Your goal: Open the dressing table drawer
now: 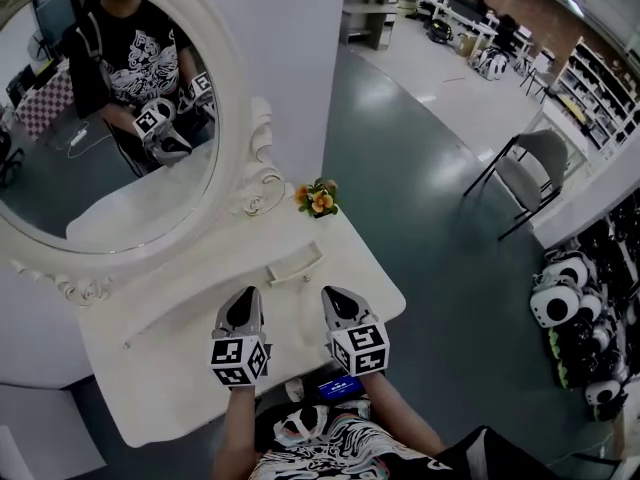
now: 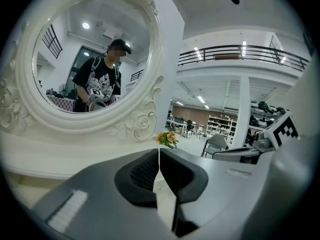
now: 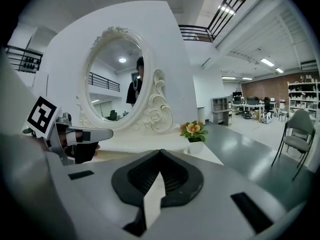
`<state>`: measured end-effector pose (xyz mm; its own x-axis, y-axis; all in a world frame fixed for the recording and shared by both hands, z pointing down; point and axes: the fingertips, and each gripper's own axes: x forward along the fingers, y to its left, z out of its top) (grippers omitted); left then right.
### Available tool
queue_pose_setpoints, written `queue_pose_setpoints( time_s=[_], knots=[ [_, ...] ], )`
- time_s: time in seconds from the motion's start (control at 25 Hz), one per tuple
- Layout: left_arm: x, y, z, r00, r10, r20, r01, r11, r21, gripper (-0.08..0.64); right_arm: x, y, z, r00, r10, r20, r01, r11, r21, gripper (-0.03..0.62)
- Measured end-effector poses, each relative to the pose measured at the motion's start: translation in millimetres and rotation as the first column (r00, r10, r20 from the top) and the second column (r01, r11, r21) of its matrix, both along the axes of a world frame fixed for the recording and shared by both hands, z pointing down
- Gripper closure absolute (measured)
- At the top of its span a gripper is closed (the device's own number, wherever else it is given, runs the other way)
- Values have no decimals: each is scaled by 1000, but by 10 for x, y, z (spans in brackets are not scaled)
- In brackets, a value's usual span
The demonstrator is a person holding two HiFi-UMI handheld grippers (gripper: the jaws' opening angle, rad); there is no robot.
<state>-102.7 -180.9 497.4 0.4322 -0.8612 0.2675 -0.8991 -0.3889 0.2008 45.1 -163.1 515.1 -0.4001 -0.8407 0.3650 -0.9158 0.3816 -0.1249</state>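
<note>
A white dressing table (image 1: 170, 368) carries a big oval mirror (image 1: 110, 118) in a carved frame. On the table's top, just ahead of my grippers, a small white drawer front with a handle (image 1: 296, 266) shows from above. My left gripper (image 1: 248, 291) hovers over the table's near part with its jaws shut and empty; its pads meet in the left gripper view (image 2: 159, 153). Beside it, my right gripper (image 1: 331, 291) is also shut on nothing (image 3: 160, 154). Both point toward the mirror, a little short of the handle and touching nothing.
A small pot of orange flowers (image 1: 318, 199) stands at the table's far right corner by the mirror frame. A grey chair (image 1: 535, 168) and a pile of black-and-white helmets (image 1: 565, 298) are on the floor to the right. The mirror reflects the person and both grippers.
</note>
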Motion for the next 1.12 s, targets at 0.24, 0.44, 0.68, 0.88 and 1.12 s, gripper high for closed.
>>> queue_pose_setpoints(
  time_s=[0.24,0.44,0.68,0.88,1.12],
  knots=[
    [-24,41,-14,1000,-7,5,7,1000,-11,558,-2,10,-50,999,-4,-40,5,1000,18,591],
    [0,65,-39,1000,7,4,-7,1000,-10,558,3,41,-41,999,-2,-44,3,1000,9,592],
    [25,65,-17,1000,13,5,-13,1000,-15,558,-17,67,22,997,-17,-70,17,1000,-5,592],
    [24,28,17,1000,13,6,-13,1000,-18,558,15,41,63,998,-8,-68,7,1000,-12,592],
    [5,9,53,1000,10,4,-10,1000,-25,558,17,28,96,998,-5,-65,3,1000,-21,592]
  ],
)
